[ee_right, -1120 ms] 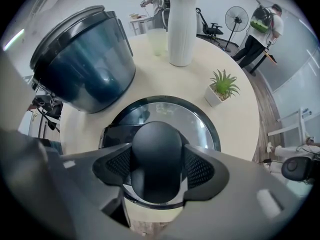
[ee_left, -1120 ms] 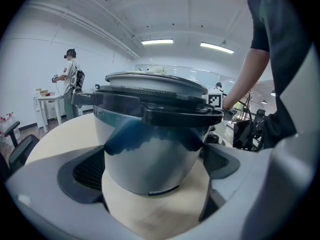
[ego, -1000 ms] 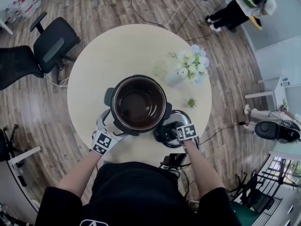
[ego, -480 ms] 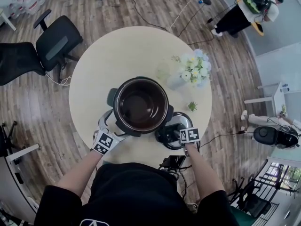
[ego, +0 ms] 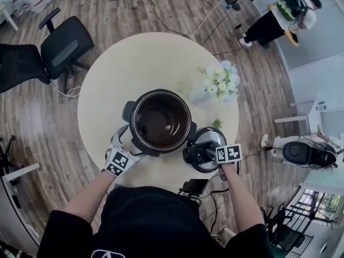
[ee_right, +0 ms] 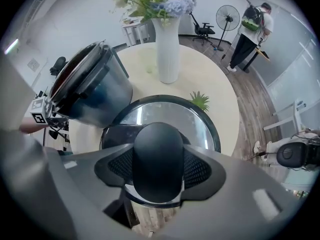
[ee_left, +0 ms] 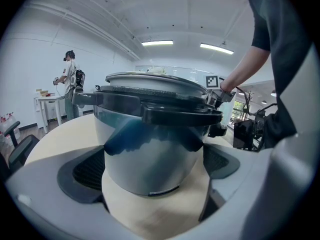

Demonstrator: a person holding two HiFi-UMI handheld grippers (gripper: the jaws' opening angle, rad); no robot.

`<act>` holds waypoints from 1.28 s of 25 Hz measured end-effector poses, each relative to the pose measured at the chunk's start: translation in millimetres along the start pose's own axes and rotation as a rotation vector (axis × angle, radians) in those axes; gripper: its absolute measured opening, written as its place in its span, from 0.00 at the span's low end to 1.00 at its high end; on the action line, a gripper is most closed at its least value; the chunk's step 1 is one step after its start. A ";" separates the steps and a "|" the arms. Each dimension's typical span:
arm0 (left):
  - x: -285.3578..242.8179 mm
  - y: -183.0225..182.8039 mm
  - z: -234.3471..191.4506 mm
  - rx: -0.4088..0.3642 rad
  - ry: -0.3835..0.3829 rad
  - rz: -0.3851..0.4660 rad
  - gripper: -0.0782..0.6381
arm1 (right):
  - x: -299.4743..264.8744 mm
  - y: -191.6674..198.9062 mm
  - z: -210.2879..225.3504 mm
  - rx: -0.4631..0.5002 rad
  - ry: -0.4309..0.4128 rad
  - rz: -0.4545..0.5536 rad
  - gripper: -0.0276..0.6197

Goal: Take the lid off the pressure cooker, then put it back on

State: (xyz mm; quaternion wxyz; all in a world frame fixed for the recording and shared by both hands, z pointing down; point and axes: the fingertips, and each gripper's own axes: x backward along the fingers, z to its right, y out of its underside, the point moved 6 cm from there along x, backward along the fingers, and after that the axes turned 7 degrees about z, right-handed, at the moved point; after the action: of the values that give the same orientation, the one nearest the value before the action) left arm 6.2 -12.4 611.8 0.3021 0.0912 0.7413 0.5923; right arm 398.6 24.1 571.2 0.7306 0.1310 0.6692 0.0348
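Observation:
The open pressure cooker point(ego: 159, 121) stands mid-table, its dark inner pot showing. Its steel lid point(ego: 210, 144) hangs to the right of it, above the table's near edge, flat and knob up. My right gripper point(ego: 196, 152) points straight down, shut on the lid's black knob point(ee_right: 157, 149); both pads press the knob's sides. My left gripper point(ego: 119, 150) sits low at the cooker's front left. In the left gripper view the cooker's steel wall point(ee_left: 150, 149) fills the space just past the wide-apart jaws of the left gripper point(ee_left: 155, 184), and the pads grip nothing.
A white vase of flowers point(ego: 217, 82) and a tiny green plant point(ego: 217, 123) stand on the round table point(ego: 134, 63) right behind the lid. Office chairs point(ego: 64, 44) are at far left, a person point(ego: 274, 18) at far right, and cables lie on the wooden floor.
My right gripper has risen with the lid, taking it up off the table and slightly to the right. The left gripper and the cooker have stayed put.

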 end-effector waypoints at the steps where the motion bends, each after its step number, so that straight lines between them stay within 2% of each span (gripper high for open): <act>1: 0.1 -0.1 0.1 0.000 0.000 0.000 0.93 | 7.6 -1.8 -0.1 0.003 -0.003 -0.003 0.48; 11: 0.6 -0.1 -0.4 -0.001 0.000 -0.004 0.93 | 100.4 -40.9 -6.0 0.094 -0.004 0.031 0.48; 19: -2.7 10.2 0.4 0.008 0.001 -0.016 0.93 | 163.1 -90.6 -44.7 0.233 -0.032 0.096 0.48; 24: -1.1 8.6 1.9 0.019 0.004 -0.031 0.93 | 173.1 -116.9 -81.6 0.296 -0.097 0.116 0.48; 32: -1.3 7.4 2.0 0.016 0.003 -0.036 0.93 | 154.7 -154.0 -139.3 0.397 -0.154 0.134 0.48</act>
State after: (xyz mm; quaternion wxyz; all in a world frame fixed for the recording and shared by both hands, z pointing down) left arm 6.7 -9.3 618.9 0.3109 0.0793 0.7481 0.5808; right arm 257.7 -69.1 375.0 0.7354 0.3186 0.5951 -0.0591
